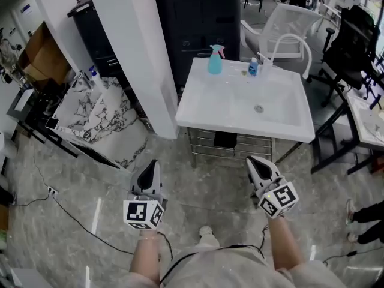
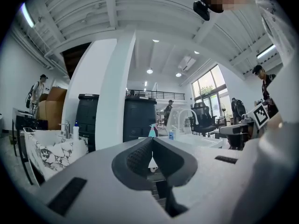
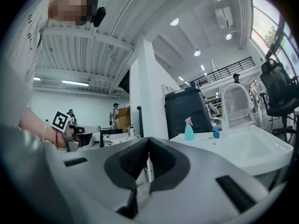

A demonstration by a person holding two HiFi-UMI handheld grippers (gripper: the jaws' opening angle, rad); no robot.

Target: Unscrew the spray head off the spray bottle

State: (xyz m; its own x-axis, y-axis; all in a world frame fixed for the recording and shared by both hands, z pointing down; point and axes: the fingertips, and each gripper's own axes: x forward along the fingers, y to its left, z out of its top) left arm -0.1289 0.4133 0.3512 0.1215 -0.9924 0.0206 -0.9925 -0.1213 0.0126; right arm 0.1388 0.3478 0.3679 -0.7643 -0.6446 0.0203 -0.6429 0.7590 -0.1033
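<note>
A teal spray bottle [image 1: 215, 60] with a pink spray head stands upright on the back left corner of a white sink [image 1: 204, 110]. It also shows small in the right gripper view, the bottle [image 3: 188, 129] beyond my jaws, and its tip [image 2: 152, 131] peeks over the jaws in the left gripper view. My left gripper [image 1: 149, 171] and right gripper [image 1: 258, 162] are held low over the floor in front of the sink, well short of the bottle. Both are shut with nothing between their jaws.
A small blue bottle [image 1: 253, 68] and a curved white tap [image 1: 291, 45] stand at the sink's back. A white pillar [image 1: 135, 47] rises left of the sink, with a marble-patterned sink [image 1: 90, 110] beyond it. Office chairs [image 1: 351, 38] are at the right. Cables [image 1: 72, 215] lie on the floor.
</note>
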